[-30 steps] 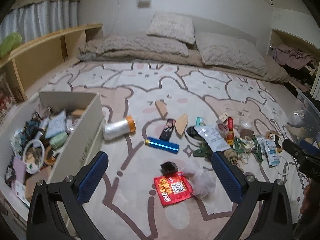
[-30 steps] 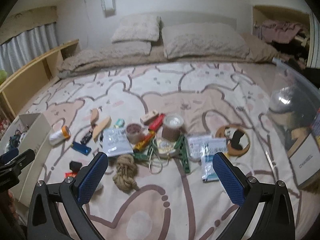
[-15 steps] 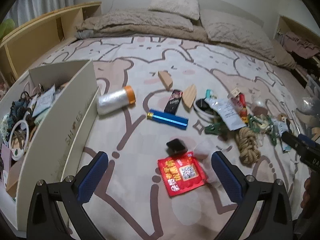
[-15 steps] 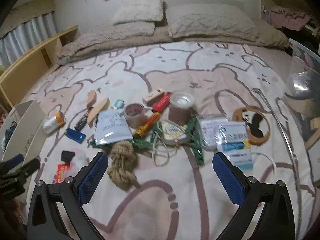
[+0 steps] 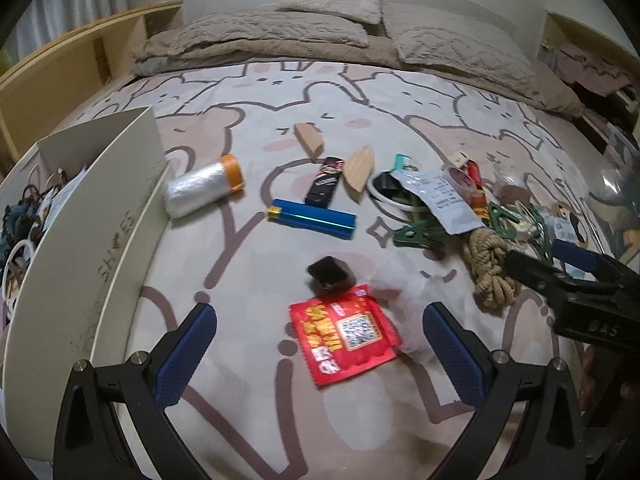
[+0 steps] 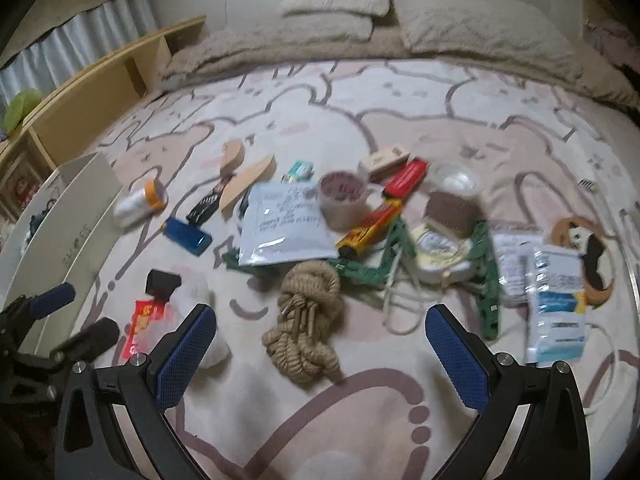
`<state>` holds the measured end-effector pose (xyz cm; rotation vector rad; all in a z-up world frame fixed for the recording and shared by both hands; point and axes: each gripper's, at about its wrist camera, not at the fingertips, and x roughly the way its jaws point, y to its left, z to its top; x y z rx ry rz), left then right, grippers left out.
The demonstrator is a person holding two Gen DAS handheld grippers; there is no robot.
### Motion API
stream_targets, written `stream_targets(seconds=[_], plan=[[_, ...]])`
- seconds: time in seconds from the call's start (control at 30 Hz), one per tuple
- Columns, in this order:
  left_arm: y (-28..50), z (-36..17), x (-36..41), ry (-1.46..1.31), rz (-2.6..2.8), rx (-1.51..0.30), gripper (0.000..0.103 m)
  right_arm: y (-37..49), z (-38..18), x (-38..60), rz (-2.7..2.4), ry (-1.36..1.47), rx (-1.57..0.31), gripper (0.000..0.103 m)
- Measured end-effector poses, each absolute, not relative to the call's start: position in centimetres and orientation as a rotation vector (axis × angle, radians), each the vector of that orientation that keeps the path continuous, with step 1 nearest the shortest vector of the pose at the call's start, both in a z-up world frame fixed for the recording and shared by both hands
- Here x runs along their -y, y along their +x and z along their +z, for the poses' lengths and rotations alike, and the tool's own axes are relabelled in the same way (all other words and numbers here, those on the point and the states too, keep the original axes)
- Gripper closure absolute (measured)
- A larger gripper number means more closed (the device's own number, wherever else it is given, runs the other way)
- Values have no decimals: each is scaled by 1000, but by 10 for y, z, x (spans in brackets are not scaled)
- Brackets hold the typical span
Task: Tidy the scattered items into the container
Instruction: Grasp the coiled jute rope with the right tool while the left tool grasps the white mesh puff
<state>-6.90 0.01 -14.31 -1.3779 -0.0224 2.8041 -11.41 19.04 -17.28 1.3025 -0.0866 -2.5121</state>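
While both grippers are held low over the bear-patterned bedspread [image 5: 256, 80], nothing is gripped by either.

Left gripper [image 5: 320, 344]: jaws spread wide, empty. Between its blue-padded fingers [image 5: 188, 344] a flat red foil sachet with yellow lettering [image 5: 344, 338] is seen lying on the cover. Just beyond the sachet a small black square cap [image 5: 331, 271] is found, touching its far edge, and a crumpled clear plastic wrap [image 5: 394, 280] is seen just to the right of the cap. Farther ahead a blue rectangular lighter-shaped case [image 5: 314, 218] is laid crosswise; a silver film roll with an orange end [image 5: 204, 190] is placed ahead and to the left. At the far left the open white cardboard box [image 5: 104, 216], already partly filled, is stood on the bed.

Right gripper [image 6: 320, 344]: jaws likewise wide apart, empty. A knotted coil of tan rope [image 6: 308, 320] is seen directly between and just ahead of its fingers. Beyond the rope a white printed pouch [image 6: 284, 224] is laid over green plastic clips [image 6: 360, 272]. A roll of brown tape [image 6: 344, 196] and a red flat case [image 6: 406, 176] are found farther ahead. To the right, blue-and-white packets [image 6: 556, 308] are noted. The white box is seen well to the left.
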Motion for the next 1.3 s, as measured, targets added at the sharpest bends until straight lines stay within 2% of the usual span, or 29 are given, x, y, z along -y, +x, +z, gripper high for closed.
stream_targets(seconds=[0.2, 0.27, 0.3, 0.47, 0.53, 0.6, 0.67, 0.97, 1.2, 1.27, 1.3], plan=[[-69, -147, -19, -1333, 2757, -44, 0, -123, -181, -189, -2474, 1350, 108, 0], [-68, -147, -23, -1315, 2757, -56, 0, -123, -181, -184, -2454, 1334, 79, 3], [-67, -147, -25, -1302, 2758, -66, 0, -123, -181, -181, -2443, 1327, 61, 8], [-65, -148, -37, -1264, 2761, -131, 0, -128, -193, -174, -2401, 1380, 15, 44], [-65, -149, -40, -1263, 2757, -151, 0, -129, -199, -173, -2399, 1402, 5, 54], [-66, -150, -43, -1265, 2754, -158, 0, -130, -200, -176, -2395, 1407, 30, 55], [-66, -151, -46, -1263, 2752, -163, 0, -130, -199, -179, -2392, 1403, 68, 62], [-67, -159, -60, -1264, 2703, -156, 0, -123, -177, -195, -2414, 1316, 223, 65], [-75, -167, -60, -1296, 2698, -75, 1, -115, -160, -213, -2415, 1249, 359, 65], [-75, -169, -61, -1302, 2696, -97, 13, -111, -155, -215, -2417, 1225, 376, 65], [-76, -171, -63, -1309, 2690, -104, 16, -110, -153, -216, -2418, 1215, 383, 65]])
